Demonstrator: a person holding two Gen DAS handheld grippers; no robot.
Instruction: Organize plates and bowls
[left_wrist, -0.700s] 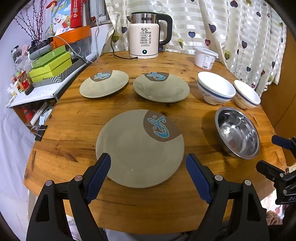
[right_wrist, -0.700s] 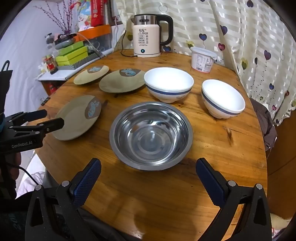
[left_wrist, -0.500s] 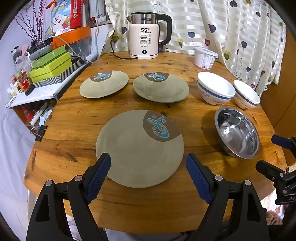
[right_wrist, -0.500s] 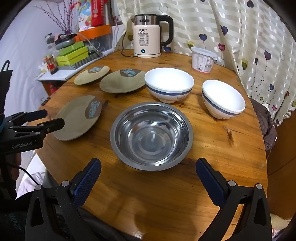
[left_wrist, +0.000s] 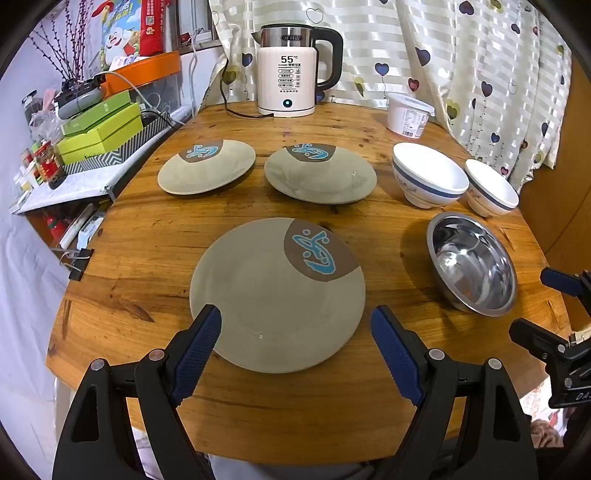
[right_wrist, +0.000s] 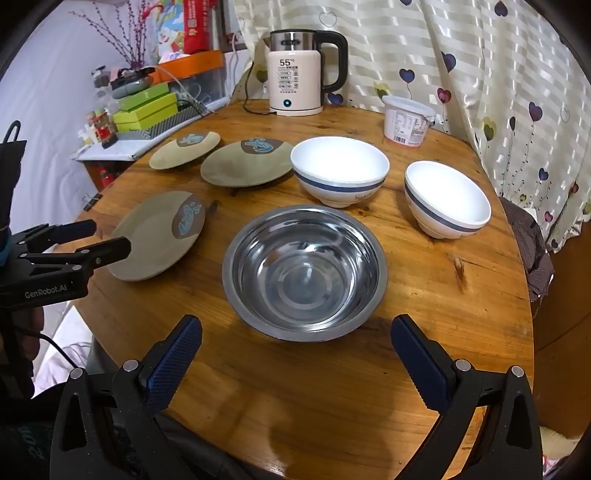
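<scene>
Three beige plates with a brown and blue patch lie on the round wooden table: a large near one (left_wrist: 273, 295) (right_wrist: 155, 234) and two behind it (left_wrist: 207, 166) (left_wrist: 320, 173). A steel bowl (left_wrist: 472, 262) (right_wrist: 304, 271) sits at the right, with two white blue-striped bowls (right_wrist: 340, 170) (right_wrist: 447, 197) behind it. My left gripper (left_wrist: 295, 347) is open, its fingers either side of the near plate's front rim. My right gripper (right_wrist: 297, 356) is open and empty, just in front of the steel bowl.
A white electric kettle (left_wrist: 291, 70) with its cord stands at the back of the table (left_wrist: 155, 258). A white lidded tub (left_wrist: 408, 114) is at the back right. A side shelf with green boxes (left_wrist: 99, 133) is on the left. A curtain hangs behind.
Both views have barely shifted. Both grippers stay open and nothing on the table has moved.
</scene>
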